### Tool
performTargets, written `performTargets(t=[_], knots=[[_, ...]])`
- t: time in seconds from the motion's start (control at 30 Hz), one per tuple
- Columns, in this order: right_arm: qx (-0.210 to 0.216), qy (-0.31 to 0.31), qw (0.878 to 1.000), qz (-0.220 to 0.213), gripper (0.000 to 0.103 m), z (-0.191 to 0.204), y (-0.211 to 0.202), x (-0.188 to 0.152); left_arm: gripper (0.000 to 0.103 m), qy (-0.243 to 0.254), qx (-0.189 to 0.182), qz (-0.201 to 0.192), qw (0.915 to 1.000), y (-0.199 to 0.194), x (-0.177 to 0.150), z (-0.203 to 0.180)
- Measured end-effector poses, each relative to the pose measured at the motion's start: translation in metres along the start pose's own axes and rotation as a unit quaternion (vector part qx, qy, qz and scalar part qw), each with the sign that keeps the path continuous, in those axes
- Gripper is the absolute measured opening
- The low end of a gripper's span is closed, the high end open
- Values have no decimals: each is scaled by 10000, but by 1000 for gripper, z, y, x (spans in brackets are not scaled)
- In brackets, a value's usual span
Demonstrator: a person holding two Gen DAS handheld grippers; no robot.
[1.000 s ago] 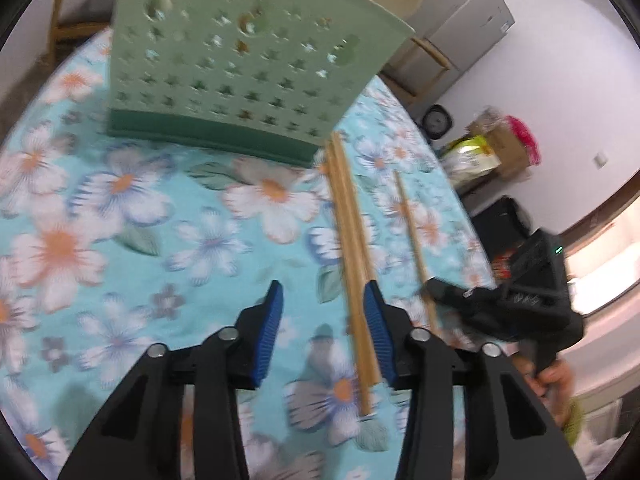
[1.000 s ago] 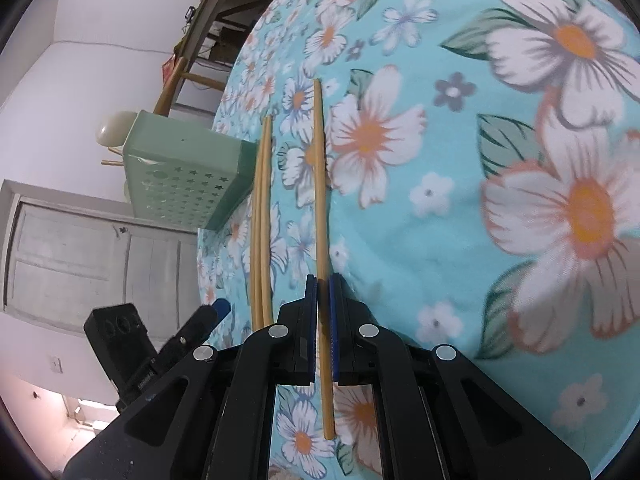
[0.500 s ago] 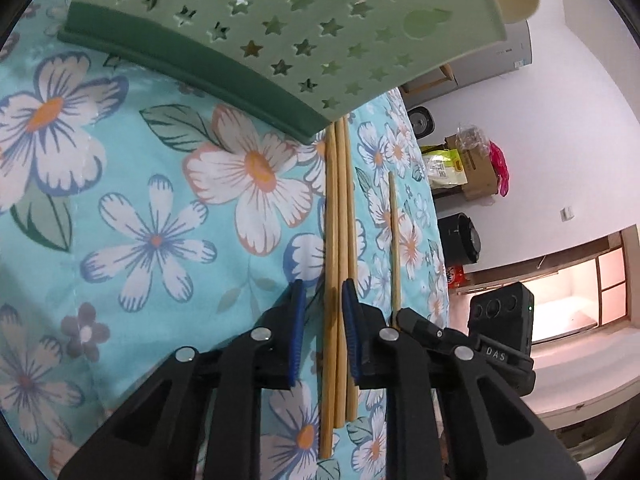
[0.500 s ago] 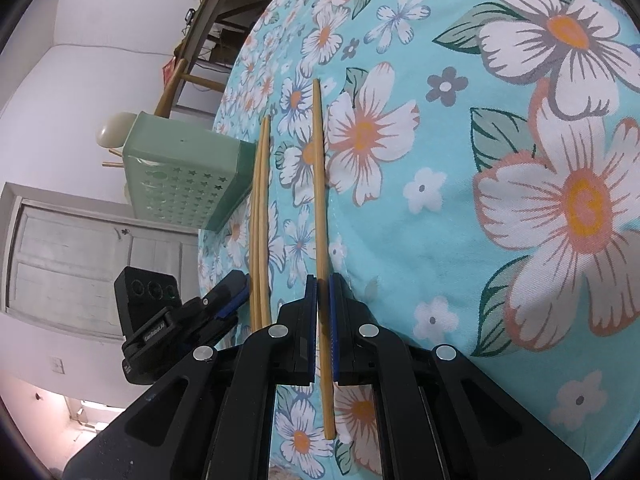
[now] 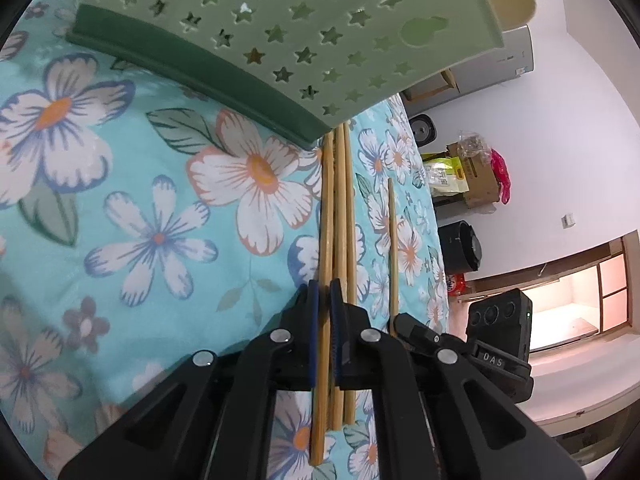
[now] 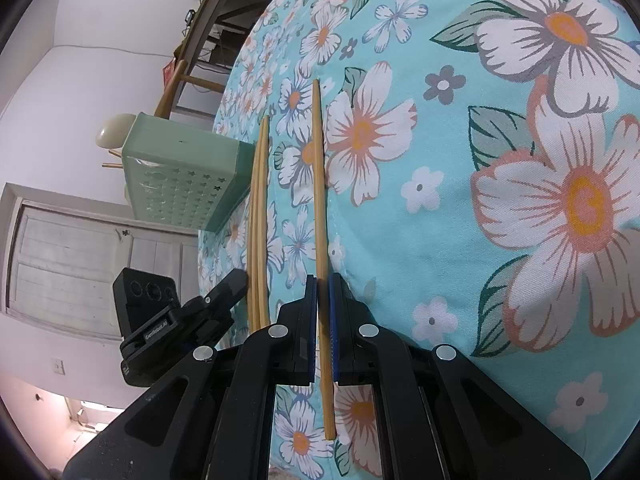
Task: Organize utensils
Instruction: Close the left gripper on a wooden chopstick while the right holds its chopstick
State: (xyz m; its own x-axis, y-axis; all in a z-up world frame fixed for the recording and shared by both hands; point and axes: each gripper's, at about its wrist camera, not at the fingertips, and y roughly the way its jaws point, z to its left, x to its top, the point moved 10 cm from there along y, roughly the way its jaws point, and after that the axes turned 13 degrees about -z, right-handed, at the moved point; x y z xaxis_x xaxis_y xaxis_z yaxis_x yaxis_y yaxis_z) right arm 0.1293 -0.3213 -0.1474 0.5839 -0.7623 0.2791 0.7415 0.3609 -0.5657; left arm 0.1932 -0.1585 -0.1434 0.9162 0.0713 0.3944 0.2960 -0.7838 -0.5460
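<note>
Left gripper (image 5: 324, 320) is closed on one chopstick of the three-stick bundle (image 5: 338, 208); the blue pads are pressed on the leftmost stick, and the other two lie just beside the right pad, seemingly outside the grip. The grip is taken near the butt end, probably so the long free end can be steered tip-first into the holder. Right gripper (image 6: 323, 320) is clamped on the single chopstick (image 6: 319, 184), also low on its length, with the stick lying flat on the floral tablecloth (image 6: 520, 200). Each hand is loaded with a stick, so two can likely be carried in one pass.

Farther out, the bundle's far ends are tucked against the corner of the green star-punched utensil holder (image 5: 280, 40), which stands on the cloth; the single stick is set parallel, a little to the right of the bundle. Beyond, a rounded cream utensil (image 6: 114, 130) is seen sticking out of the holder.

Against the frame half a second earlier: the left pads were spaced around the bundle, now narrowed onto one stick. The right grip is unchanged. The holder is unmoved.
</note>
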Motion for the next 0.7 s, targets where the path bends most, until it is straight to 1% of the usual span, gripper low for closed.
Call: performTargets(t=[0.2, 0.33, 0.4, 0.47, 0.53, 0.7], knots=[[-20, -74, 10000, 21, 4, 4, -1, -3, 0, 200, 202, -141, 9995, -23, -7, 0], [-8, -45, 10000, 17, 4, 5, 2, -3, 0, 345, 209, -174, 9990, -28, -8, -3], [-4, -45, 10000, 15, 4, 5, 1, -3, 0, 344, 163, -110, 9992, -26, -7, -6], [3, -26, 10000, 16, 4, 4, 1, -3, 3, 344, 153, -32, 9993, -18, -7, -10], [14, -6, 10000, 16, 4, 4, 1, -3, 14, 366, 199, -10, 9991, -11, -5, -10], [17, -11, 10000, 17, 4, 2, 1, -2, 18, 145, 237, 36, 9996, 2, 1, -2]])
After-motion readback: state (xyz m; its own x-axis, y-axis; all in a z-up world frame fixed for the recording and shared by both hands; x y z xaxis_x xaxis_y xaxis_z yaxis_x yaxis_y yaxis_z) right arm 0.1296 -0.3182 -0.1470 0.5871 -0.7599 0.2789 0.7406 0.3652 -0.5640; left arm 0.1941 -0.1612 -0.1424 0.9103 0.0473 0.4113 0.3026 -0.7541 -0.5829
